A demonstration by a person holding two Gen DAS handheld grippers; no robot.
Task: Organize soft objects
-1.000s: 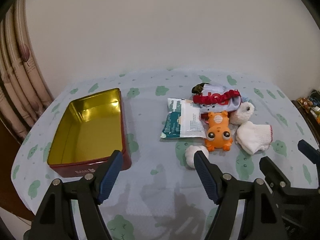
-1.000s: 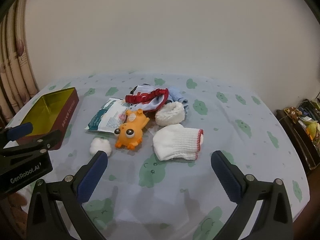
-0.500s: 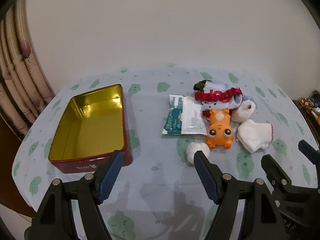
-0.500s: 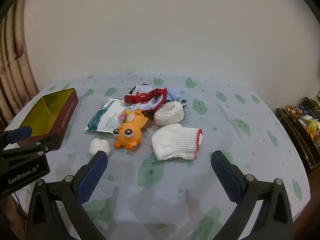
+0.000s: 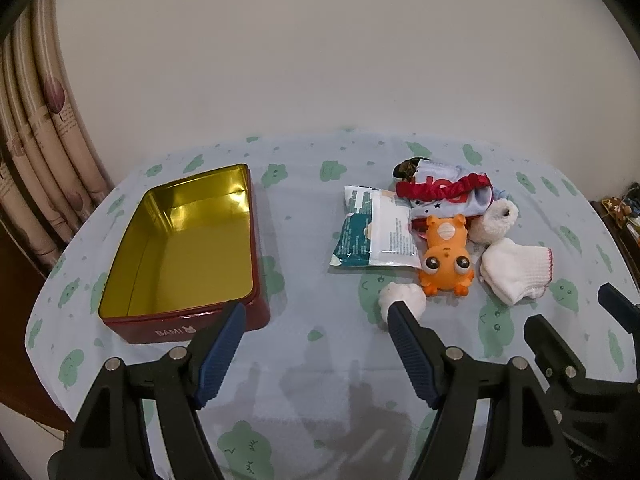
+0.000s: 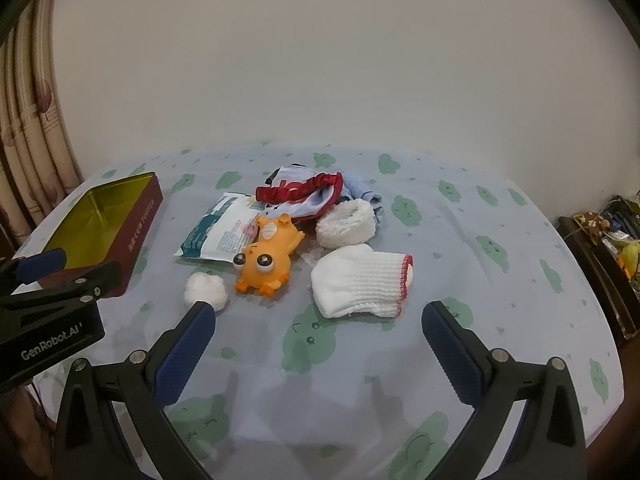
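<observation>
A pile of soft things lies on the table: an orange frog toy [image 5: 445,258] [image 6: 269,258], a white knit sock [image 5: 516,276] [image 6: 362,282], a white cotton ball [image 5: 402,298] [image 6: 205,286], a fluffy white ring [image 5: 494,220] [image 6: 347,227], a wipes pack [image 5: 376,234] [image 6: 218,230] and a red-banded cloth [image 5: 444,192] [image 6: 306,194]. An open red tin [image 5: 184,248] [image 6: 104,216] with a gold inside stands to the left. My left gripper [image 5: 314,320] is open and empty above the table's front. My right gripper [image 6: 318,318] is open and empty, just in front of the sock.
The table [image 6: 480,280] has a pale blue cloth with green cloud prints. A curtain [image 5: 36,152] hangs at the left. A dark shelf with small items [image 6: 608,240] stands past the right edge. A plain wall is behind.
Both grippers have drawn back and up a little, so the tin and the pile sit slightly lower and farther in view. Nothing on the table has moved. Both stay open.
</observation>
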